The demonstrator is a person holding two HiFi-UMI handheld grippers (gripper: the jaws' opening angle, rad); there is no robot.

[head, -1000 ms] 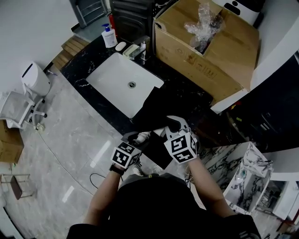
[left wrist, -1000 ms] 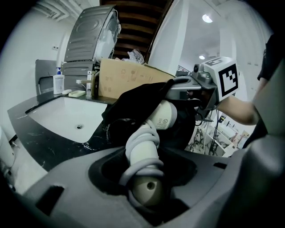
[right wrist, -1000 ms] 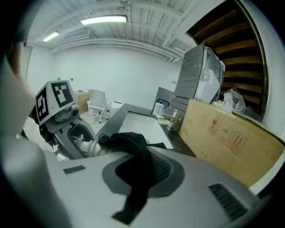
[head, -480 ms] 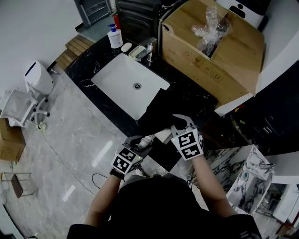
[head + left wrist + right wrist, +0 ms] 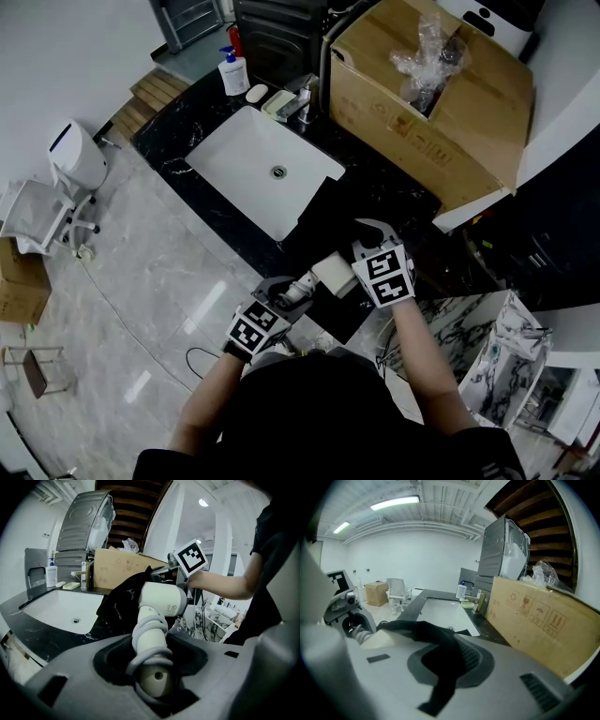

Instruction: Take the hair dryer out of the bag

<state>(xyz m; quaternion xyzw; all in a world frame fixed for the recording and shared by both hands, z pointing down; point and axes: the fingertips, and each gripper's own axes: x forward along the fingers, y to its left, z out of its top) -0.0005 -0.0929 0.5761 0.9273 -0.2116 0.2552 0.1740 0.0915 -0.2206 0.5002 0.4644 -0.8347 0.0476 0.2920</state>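
Left tool [image 5: 153, 674] clamps hair dryer [image 5: 161, 599], right tool [image 5: 445, 663] pinches bag [image 5: 426, 632]; sink [image 5: 234, 159], cardboard box [image 5: 412, 141] beyond

Black marble counter [image 5: 167, 148], white sink [image 5: 246, 169] inset, 1 soap bottle [image 5: 232, 73] behind, 1 cardboard box [image 5: 422, 131], black bag [image 5: 330, 217] near front.

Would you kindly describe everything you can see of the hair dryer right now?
The hair dryer is off-white, smooth plastic, with a small round label on its barrel and a pale cord coiled round the handle. The left gripper has its jaws clamped on the handle's end. The barrel lies against the black bag, above the counter's edge.
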